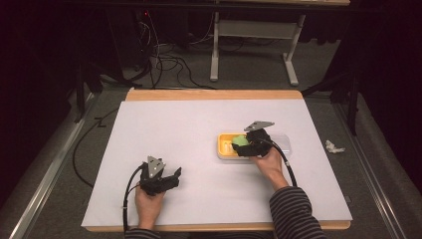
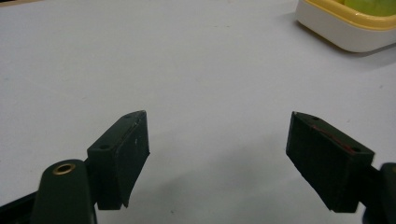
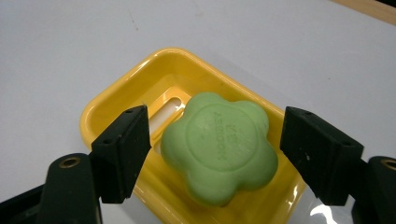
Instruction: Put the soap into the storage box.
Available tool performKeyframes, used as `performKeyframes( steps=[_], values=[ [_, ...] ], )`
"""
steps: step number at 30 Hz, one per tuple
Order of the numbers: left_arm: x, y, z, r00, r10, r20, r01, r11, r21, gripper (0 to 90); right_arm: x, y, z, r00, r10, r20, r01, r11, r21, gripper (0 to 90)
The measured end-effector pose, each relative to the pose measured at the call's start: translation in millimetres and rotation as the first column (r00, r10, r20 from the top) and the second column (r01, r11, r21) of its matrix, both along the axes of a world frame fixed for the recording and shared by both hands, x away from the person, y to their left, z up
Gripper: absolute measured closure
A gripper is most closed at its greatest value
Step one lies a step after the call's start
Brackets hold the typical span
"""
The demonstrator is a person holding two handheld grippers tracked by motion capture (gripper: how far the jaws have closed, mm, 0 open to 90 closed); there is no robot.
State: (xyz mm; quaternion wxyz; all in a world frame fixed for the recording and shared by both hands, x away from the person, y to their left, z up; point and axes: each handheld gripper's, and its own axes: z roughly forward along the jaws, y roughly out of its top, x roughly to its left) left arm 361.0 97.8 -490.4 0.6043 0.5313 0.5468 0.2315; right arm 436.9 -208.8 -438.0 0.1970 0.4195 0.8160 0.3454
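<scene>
Right gripper (image 3: 215,140) is over the yellow dish (image 3: 116,100), with its jaws wide apart, one on each side of the green soap (image 3: 219,147). Neither jaw touches the soap yet. It is holding nothing.

It looks like the step is to pick up the soap, or it may have just been let go; I cannot tell which. To grab it well, the jaws should go a bit lower so they press on the soap's thick sides, not its top edge. The soap has round bumps like a flower, so each jaw should land flat on a bump and not slide into a dip. Soap can be slippery, so the squeeze should be slow and firm. The jaws also need to stay inside the dish rim, or they will bump the dish and push it.

Left gripper (image 2: 218,140) is near the front of the white table (image 1: 189,124), well apart from the dish. Its jaws are wide apart too, with nothing between them.

The dish sits on the table, right of the middle. The soap lies tilted in it, leaning on one side. A slot in the dish floor peeks out beside the soap. A clear lid (image 1: 284,142) seems to lie just beside the dish, at its right.
</scene>
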Motion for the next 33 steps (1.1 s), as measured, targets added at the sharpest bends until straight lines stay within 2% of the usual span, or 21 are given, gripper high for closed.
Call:
performKeyframes(
  steps=[4,9,15,21,24,33],
  values=[
    [0.0,0.0,0.0,1.0000,0.000,0.000,0.000,1.0000,0.000,21.9,-5.5,-3.5,5.6,0.9998,0.013,0.015,-0.014,1.000,0.003,25.2],
    [0.0,0.0,0.0,1.0000,0.000,0.000,0.000,1.0000,0.001,21.9,-12.8,-8.2,14.0,0.9992,0.023,0.032,-0.024,0.999,0.043,26.3],
    [0.0,-0.1,-0.1,1.0000,0.000,0.000,0.000,1.0000,0.002,21.9,-21.8,-12.8,24.1,0.9974,0.028,0.067,-0.032,0.997,0.065,26.7],
    [0.1,-0.1,-0.1,1.0000,0.000,-0.001,0.000,1.0000,0.002,21.9,-27.0,-17.8,25.0,0.9970,0.015,0.076,-0.020,0.998,0.067,26.3],
    [0.2,-0.4,-0.3,1.0000,-0.001,-0.002,0.001,1.0000,0.004,21.9,-29.9,-21.8,24.3,0.9980,0.020,0.060,-0.026,0.994,0.103,27.5],
    [0.5,-1.1,-0.6,1.0000,-0.001,-0.006,0.001,1.0000,0.009,21.9,-36.7,-27.6,28.4,0.9964,0.009,0.084,-0.020,0.991,0.130,27.4]
  ],
)
